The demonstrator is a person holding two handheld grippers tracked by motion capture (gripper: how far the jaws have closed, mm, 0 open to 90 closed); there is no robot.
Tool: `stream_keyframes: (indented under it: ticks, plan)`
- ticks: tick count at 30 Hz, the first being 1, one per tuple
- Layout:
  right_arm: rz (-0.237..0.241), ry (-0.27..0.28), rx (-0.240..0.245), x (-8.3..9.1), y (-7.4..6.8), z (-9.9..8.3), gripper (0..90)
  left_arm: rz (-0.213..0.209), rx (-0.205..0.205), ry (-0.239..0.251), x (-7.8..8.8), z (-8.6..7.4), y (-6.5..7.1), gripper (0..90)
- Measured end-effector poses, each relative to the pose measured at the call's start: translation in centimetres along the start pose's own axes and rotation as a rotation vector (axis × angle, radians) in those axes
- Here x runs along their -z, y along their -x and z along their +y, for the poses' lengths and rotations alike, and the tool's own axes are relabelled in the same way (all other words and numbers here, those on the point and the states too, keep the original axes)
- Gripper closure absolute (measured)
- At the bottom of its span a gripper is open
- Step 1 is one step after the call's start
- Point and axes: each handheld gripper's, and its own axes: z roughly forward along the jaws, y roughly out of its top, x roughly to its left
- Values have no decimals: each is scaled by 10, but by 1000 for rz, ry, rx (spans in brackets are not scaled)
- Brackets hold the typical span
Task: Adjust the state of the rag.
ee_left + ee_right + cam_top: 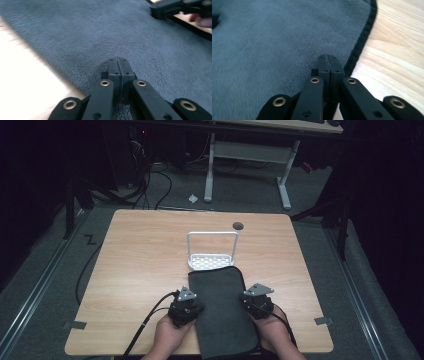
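Observation:
A dark grey fleecy cloth (220, 305) lies lengthwise on the near middle of the wooden table (135, 270), its near end hanging over the front edge. My left gripper (198, 309) is at the cloth's left edge. In the left gripper view the cloth (100, 32) puckers at the tips of the left gripper (117, 60), whose jaws are pressed together on it. My right gripper (248, 303) is at the cloth's right edge. There the right gripper (328, 57) is shut on the cloth (274, 37) just inside its black hem (362, 37). The right gripper (175, 7) also shows across the cloth.
A white metal rack (212, 251) with a perforated base stands just beyond the cloth's far end. A round cable hole (238, 225) sits near the table's far edge. A white-legged desk (250, 160) stands behind on the grey floor.

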Motion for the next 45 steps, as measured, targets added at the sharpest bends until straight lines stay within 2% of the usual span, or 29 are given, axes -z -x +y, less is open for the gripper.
stream_keyframes:
  ticks: [5,10,12,15,20,25,29,32,34,37,41,45]
  plan:
    - [43,13,13,6,-16,-5,900,-1,15,4,11,-6,-13,900]
    - [52,16,42,12,-31,-9,900,-14,11,-1,19,-13,-14,900]
    - [55,17,44,15,-35,-12,900,-38,15,0,22,-18,-11,900]
    - [64,22,44,20,-39,-17,900,-56,12,2,26,-24,-7,899]
    - [75,25,40,25,-41,-22,900,-51,-6,-7,29,-28,0,899]
    - [88,33,32,24,-40,-23,900,-53,2,-7,29,-28,1,898]
    - [96,34,29,24,-39,-24,900,-67,6,5,30,-25,1,838]
    - [99,34,31,24,-38,-24,900,-25,8,44,33,-18,-5,755]
    - [100,33,33,24,-38,-23,900,9,28,82,35,-12,-13,698]
    - [104,34,35,24,-37,-23,900,89,55,123,34,-1,-30,602]
    - [107,36,34,24,-37,-23,899,139,117,119,22,15,-51,475]
    - [110,35,35,24,-36,-23,897,149,165,81,4,23,-60,402]
